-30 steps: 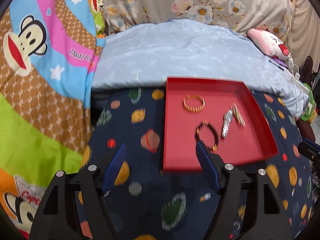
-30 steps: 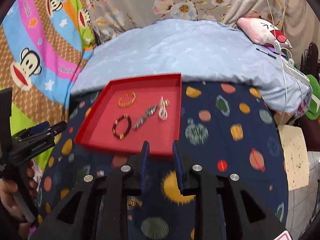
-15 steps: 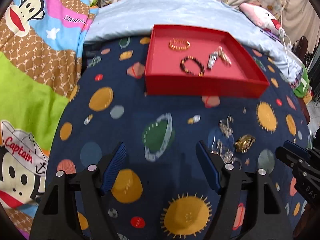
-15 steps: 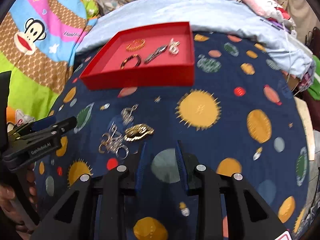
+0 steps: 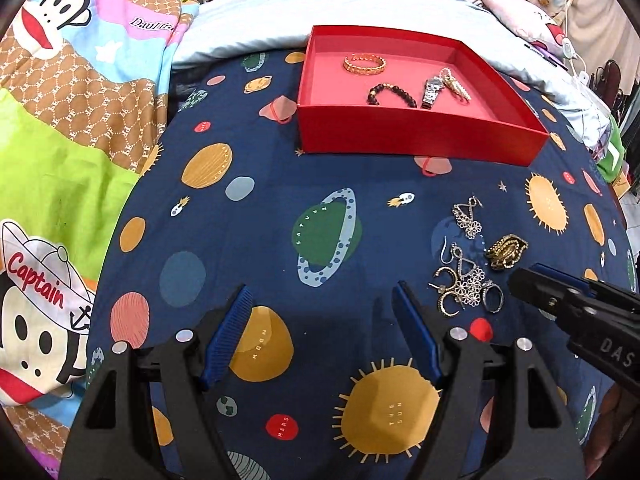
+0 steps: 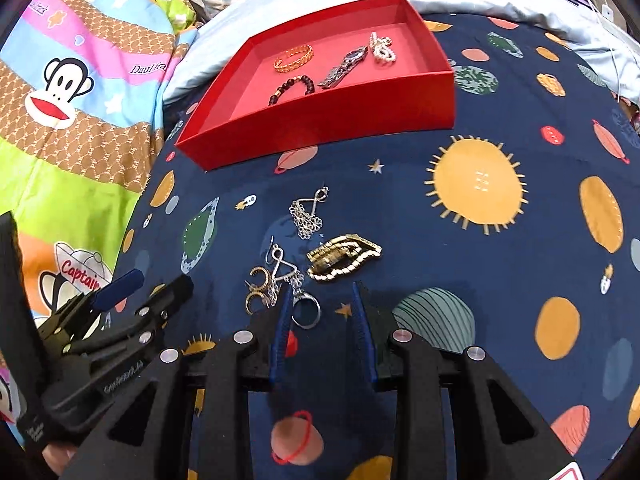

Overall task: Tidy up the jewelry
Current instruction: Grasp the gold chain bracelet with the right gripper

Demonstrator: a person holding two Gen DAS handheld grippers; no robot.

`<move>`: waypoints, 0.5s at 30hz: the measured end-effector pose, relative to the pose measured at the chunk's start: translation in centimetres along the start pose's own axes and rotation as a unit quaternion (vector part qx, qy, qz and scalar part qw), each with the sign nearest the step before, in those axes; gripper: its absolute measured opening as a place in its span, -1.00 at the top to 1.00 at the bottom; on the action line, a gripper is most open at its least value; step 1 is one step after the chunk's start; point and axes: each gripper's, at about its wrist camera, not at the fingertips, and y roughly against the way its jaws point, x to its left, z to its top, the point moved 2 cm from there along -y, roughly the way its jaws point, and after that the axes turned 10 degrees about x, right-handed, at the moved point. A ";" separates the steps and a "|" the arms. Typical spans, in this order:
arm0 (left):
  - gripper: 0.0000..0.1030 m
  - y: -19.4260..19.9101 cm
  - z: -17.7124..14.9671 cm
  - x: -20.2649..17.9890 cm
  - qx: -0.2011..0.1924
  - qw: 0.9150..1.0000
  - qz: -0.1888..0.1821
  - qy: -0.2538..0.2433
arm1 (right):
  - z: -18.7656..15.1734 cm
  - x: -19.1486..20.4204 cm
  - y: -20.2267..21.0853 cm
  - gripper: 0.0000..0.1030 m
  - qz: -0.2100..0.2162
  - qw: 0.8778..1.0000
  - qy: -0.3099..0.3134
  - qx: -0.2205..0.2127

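A red tray [image 5: 420, 132] [image 6: 320, 120] lies on the navy planet-print cover and holds a gold bangle [image 5: 364, 63], a dark bead bracelet [image 5: 394, 94] and a silver watch [image 5: 432, 92]. Loose pieces lie in front of it: a silver drop earring [image 6: 308, 212], a gold link piece [image 6: 344, 258], gold hoop earrings [image 6: 258, 288] and a silver ring [image 6: 319, 313]. My right gripper [image 6: 321, 286] hovers low over the ring with a narrow gap. The ring lies beside its left finger, not pinched. My left gripper [image 5: 320, 288] stands wide open over bare cover, left of the pile.
A bright monkey-print blanket [image 5: 80, 120] covers the left side. A pale blue quilt [image 5: 248, 12] bulges behind the tray. A pink pillow [image 5: 532, 12] and white cables sit at the far right. A hand holds the left gripper's body [image 6: 100, 344], close beside my right gripper.
Both grippers have sunk and tipped down toward the cover. The tray has slid up in both views and the loose pile has come into sight. The right jaws stand slightly wider.
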 end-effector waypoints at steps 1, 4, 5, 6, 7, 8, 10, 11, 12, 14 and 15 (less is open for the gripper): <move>-0.36 0.0 0.0 0.1 0.001 1.000 0.000 0.001 | 0.1 0.1 -0.2 0.43 -0.004 1.000 -0.002 0.000; -0.36 -0.2 0.0 0.3 0.003 1.000 -0.003 0.003 | 0.7 0.1 -0.7 0.43 -0.007 1.000 -0.008 0.003; -0.36 -0.3 -0.1 0.3 0.005 1.000 -0.003 0.003 | 0.9 0.0 -0.9 0.43 -0.007 1.000 -0.011 0.004; -0.36 -0.4 -0.2 0.3 0.006 1.000 -0.003 0.003 | 1.1 -0.1 -1.1 0.43 -0.009 1.000 -0.015 0.003; -0.36 -0.4 -0.2 0.3 0.007 1.000 -0.003 0.003 | 1.2 -0.2 -1.2 0.43 -0.011 1.000 -0.017 0.003; -0.36 -0.5 -0.2 0.3 0.009 1.000 -0.003 0.002 | 1.4 -0.4 -1.3 0.43 -0.015 1.000 -0.020 0.002; -0.36 -0.7 -0.3 0.2 0.011 1.000 -0.004 0.001 | 1.6 -0.6 -1.4 0.43 -0.015 1.000 -0.023 0.002; -0.36 -0.7 -0.3 0.1 0.011 1.000 -0.004 0.000 | 1.7 -0.6 -1.4 0.43 -0.017 1.000 -0.022 0.000; -0.36 -0.8 -0.4 0.1 0.012 1.000 -0.005 -0.001 | 1.8 -0.5 -1.5 0.43 -0.020 1.000 -0.019 0.000; -0.36 -0.8 -0.4 -0.1 0.013 1.000 -0.006 -0.003 | 1.8 -0.5 -1.5 0.43 -0.023 1.000 -0.016 -0.002; -0.36 -0.8 -0.4 -0.2 0.013 1.000 -0.007 -0.004 | 1.8 -0.5 -1.5 0.46 -0.023 1.000 -0.015 -0.003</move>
